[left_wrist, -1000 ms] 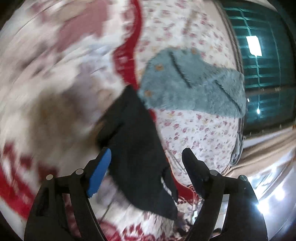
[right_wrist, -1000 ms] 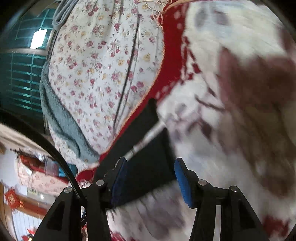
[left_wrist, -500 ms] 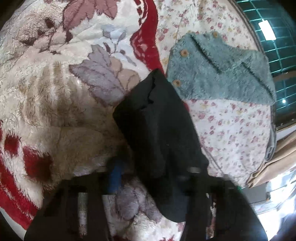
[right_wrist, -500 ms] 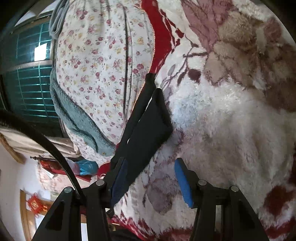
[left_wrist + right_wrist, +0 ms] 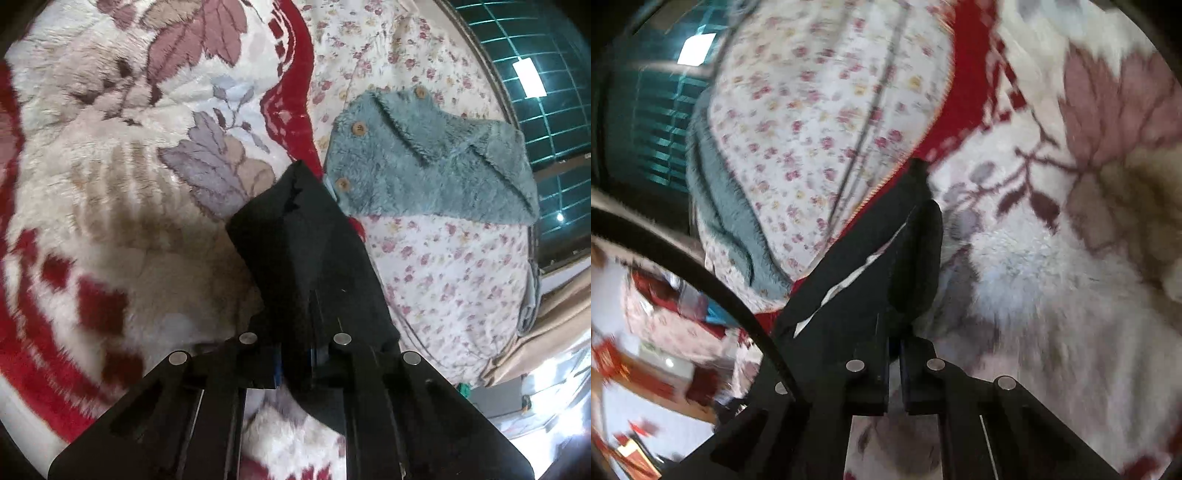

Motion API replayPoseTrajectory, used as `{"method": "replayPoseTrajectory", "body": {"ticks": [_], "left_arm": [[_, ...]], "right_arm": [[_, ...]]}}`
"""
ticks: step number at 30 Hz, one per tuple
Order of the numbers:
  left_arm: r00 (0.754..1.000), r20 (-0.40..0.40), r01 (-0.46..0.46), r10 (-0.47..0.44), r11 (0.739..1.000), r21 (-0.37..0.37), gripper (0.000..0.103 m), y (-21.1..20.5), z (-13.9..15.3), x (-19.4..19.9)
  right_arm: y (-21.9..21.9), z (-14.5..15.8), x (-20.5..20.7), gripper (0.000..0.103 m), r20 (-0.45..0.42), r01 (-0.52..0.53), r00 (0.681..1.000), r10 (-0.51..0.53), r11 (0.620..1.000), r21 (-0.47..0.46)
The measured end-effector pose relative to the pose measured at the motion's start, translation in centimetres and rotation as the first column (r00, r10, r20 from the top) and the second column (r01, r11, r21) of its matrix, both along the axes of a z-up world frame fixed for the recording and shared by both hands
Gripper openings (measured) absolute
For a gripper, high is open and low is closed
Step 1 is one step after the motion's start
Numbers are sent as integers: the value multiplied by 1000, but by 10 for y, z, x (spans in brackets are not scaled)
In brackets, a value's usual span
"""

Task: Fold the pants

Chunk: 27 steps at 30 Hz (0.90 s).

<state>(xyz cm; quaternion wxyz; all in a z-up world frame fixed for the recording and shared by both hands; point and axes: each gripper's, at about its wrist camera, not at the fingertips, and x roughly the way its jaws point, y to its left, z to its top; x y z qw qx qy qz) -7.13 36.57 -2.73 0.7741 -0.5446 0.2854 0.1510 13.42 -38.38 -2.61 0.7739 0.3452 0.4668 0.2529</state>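
Black pants (image 5: 310, 251) bunched, long axis near-to-far on plush floral blanket (image 5: 110, 184); left gripper (image 5: 295, 360) and right gripper (image 5: 894, 354) both clamped on near end.

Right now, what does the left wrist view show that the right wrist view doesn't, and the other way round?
Only the left wrist view shows the wooden buttons on the teal fleece top. Only the right wrist view shows a black cable and a white strip along the pants' fold. Both show the black pants on the plush blanket, the flowered sheet, and a gripper closed on the pants: the left gripper and the right gripper.
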Motion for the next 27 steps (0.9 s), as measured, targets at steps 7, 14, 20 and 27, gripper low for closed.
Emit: {"method": "replayPoseTrajectory", "body": {"ticks": [7, 14, 20, 27], "left_arm": [[999, 21, -32, 33, 999, -43, 8, 7, 3, -48], [997, -8, -75, 74, 997, -22, 7, 21, -1, -70], [997, -62, -51, 47, 997, -57, 7, 21, -24, -63], [994, -82, -80, 70, 988, -135, 14, 27, -40, -76]], "right_arm": [[-19, 23, -44, 4, -13, -29, 999, 30, 998, 60], [4, 54, -45, 4, 56, -100, 994, 97, 994, 48], [4, 94, -45, 4, 185, -109, 978, 100, 993, 38], [-28, -7, -47, 8, -213, 1, 976, -45, 979, -202]]}}
